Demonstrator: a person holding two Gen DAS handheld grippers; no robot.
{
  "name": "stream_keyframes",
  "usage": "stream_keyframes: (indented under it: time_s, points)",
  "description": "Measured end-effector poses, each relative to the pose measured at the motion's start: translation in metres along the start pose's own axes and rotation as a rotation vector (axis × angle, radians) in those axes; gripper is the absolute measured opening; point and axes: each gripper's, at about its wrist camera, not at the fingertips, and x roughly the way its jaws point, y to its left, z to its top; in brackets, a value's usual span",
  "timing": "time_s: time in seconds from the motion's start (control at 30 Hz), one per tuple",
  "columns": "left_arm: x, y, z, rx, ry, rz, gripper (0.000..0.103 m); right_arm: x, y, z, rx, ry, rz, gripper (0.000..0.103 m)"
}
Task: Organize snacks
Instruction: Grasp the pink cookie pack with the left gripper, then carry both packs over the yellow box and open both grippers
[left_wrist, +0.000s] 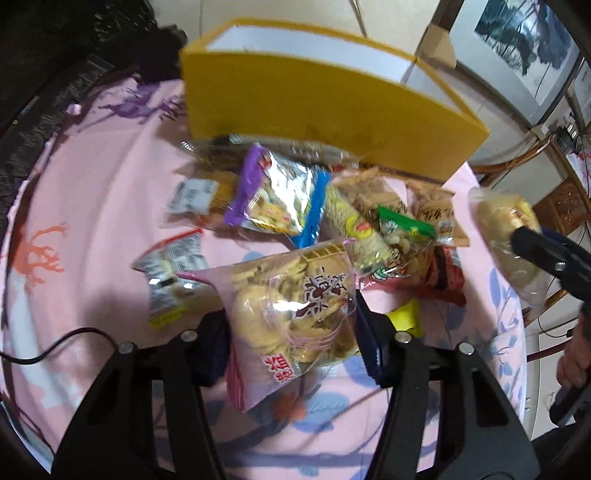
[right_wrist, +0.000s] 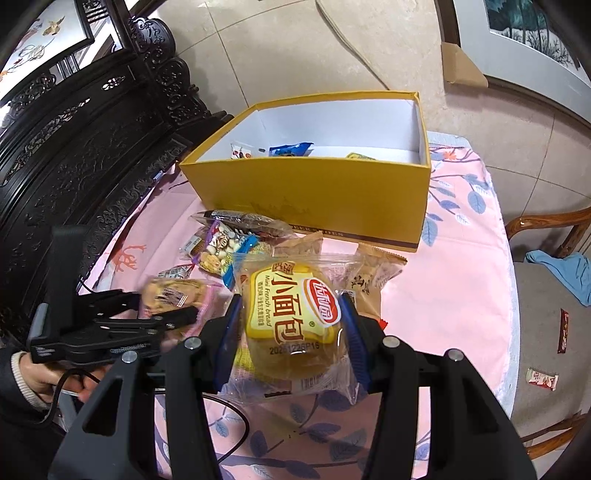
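Clamped at lower centre in the right gripper (right_wrist: 291, 328) is a clear-wrapped yellow mini French bread pack (right_wrist: 291, 321), while the left gripper (left_wrist: 291, 325) grips a pink biscuit bag (left_wrist: 291, 314) below the yellow box (right_wrist: 314, 184).

The yellow box (right_wrist: 310, 192) stands at the upper centre of the right wrist view, open at the top; a few packets lie on its floor at the left, and the right part of the floor shows bare. Its tall front wall blocks any low approach from the near side. Directly before that wall, a heap of snack packets (left_wrist: 325, 206) covers the surface (right_wrist: 458, 280) at frame centre. Bare pink cloth lies at the right of the heap and along the lower frame. The dark carved cabinet (right_wrist: 92, 166) closes off the left side. A wooden chair (right_wrist: 546, 229) stands at the right edge.
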Motion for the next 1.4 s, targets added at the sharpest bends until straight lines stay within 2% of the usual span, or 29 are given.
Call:
stream_keyframes:
  time_s: [0.27, 0.47, 0.67, 0.97, 1.2, 1.33, 1.37, 1.4]
  points:
    - [-0.052, 0.012, 0.012, -0.013, -0.098, 0.006, 0.058, -0.011, 0.011, 0.013, -0.024, -0.038, 0.023, 0.052]
    - [-0.088, 0.001, 0.042, 0.016, -0.211, 0.009, 0.058, -0.035, 0.018, 0.035, -0.041, -0.122, 0.028, 0.052]
    - [-0.12, -0.011, 0.092, 0.022, -0.338, -0.004, 0.058, -0.06, 0.015, 0.074, -0.053, -0.251, -0.005, 0.052]
    - [-0.132, -0.031, 0.18, 0.019, -0.511, 0.002, 0.058, -0.078, 0.001, 0.144, -0.063, -0.461, -0.077, 0.052]
    - [-0.118, -0.038, 0.226, 0.032, -0.55, 0.004, 0.059, -0.06, -0.005, 0.176, -0.081, -0.492, -0.096, 0.052]
    - [-0.096, -0.041, 0.247, 0.049, -0.531, 0.021, 0.061, -0.047, -0.009, 0.187, -0.078, -0.5, -0.107, 0.053]
    - [-0.091, -0.041, 0.251, 0.046, -0.516, 0.025, 0.067, -0.042, -0.012, 0.19, -0.069, -0.499, -0.107, 0.055]
    - [-0.086, -0.041, 0.254, 0.034, -0.497, 0.047, 0.082, -0.04, -0.013, 0.193, -0.057, -0.492, -0.112, 0.068]
